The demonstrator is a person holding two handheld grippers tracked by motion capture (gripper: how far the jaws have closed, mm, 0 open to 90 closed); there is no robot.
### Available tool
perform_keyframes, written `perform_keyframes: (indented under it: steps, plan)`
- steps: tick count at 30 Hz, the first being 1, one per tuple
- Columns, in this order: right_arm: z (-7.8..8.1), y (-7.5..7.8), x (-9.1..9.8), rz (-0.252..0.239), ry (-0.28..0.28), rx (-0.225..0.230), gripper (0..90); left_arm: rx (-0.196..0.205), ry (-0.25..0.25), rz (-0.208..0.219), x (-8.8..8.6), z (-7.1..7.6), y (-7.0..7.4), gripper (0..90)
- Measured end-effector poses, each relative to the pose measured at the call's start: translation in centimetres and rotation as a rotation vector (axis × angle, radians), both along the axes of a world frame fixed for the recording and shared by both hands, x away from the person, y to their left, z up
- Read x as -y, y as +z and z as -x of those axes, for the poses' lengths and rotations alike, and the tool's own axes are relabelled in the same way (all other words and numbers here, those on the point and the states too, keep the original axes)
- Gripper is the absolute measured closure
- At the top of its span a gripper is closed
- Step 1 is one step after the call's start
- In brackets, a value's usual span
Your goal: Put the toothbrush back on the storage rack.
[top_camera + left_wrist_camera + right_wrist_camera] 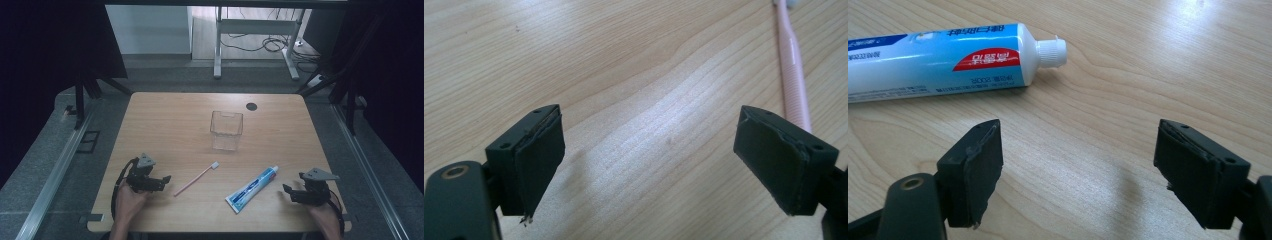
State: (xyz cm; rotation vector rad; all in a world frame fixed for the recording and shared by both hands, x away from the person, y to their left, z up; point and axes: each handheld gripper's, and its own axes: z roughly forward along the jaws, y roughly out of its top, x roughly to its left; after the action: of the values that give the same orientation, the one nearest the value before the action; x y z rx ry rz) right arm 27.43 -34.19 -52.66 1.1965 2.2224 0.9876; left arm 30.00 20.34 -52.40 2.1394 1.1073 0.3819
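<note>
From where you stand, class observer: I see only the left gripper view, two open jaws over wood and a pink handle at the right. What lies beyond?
Observer: The pink handle belongs to a toothbrush, lying flat with its white head pointing toward a clear plastic cup at mid-table.
Operator: Is the other gripper busy?
Observer: No, the right gripper is open and holds nothing; a toothpaste tube lies just ahead of it.
Operator: Is the tube capped?
Observer: Yes, the right gripper view shows a white cap on it.

Toothbrush [794, 70] head cut off
</note>
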Motion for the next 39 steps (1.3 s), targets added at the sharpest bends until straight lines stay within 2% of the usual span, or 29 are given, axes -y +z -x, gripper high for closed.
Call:
perform_keyframes:
  steps: [5,8,16,18,24,28,29,32,37,39]
  plan:
    - [0.0,-0.1,0.0,-0.003,0.002,-0.006,18.0,-0.029,0.010,0.021,-0.1,0.0,0.1,13.3]
    - [0.0,-0.1,0.0,-0.006,0.004,-0.004,17.9,-0.032,0.009,0.040,0.0,0.0,0.4,13.5]
    - [0.0,-0.1,0.0,-0.005,0.012,-0.001,18.0,-0.065,0.014,0.048,0.2,-0.1,0.5,13.5]
    - [0.0,-0.1,-0.1,-0.007,0.013,0.001,18.0,-0.072,0.014,0.061,0.2,0.0,0.6,13.5]
    - [0.0,-0.1,0.0,-0.010,0.014,0.000,17.9,-0.072,0.005,0.048,0.3,0.0,0.8,14.3]
    - [0.0,-0.1,0.0,-0.012,0.015,0.000,17.9,-0.080,-0.004,0.011,0.6,0.1,0.8,16.7]
    - [0.0,-0.1,0.0,-0.012,0.015,-0.001,18.0,-0.090,-0.012,0.009,0.7,0.1,0.7,19.6]
    - [0.0,-0.1,0.0,-0.014,0.015,-0.002,17.9,-0.088,-0.014,-0.002,0.9,0.2,0.8,20.7]
    - [0.0,-0.1,0.0,-0.020,0.014,0.001,17.9,-0.097,-0.018,0.003,1.0,0.2,1.0,22.6]
    - [0.0,-0.1,0.0,-0.022,0.014,0.001,17.9,-0.114,-0.018,0.011,1.1,0.1,1.0,22.6]
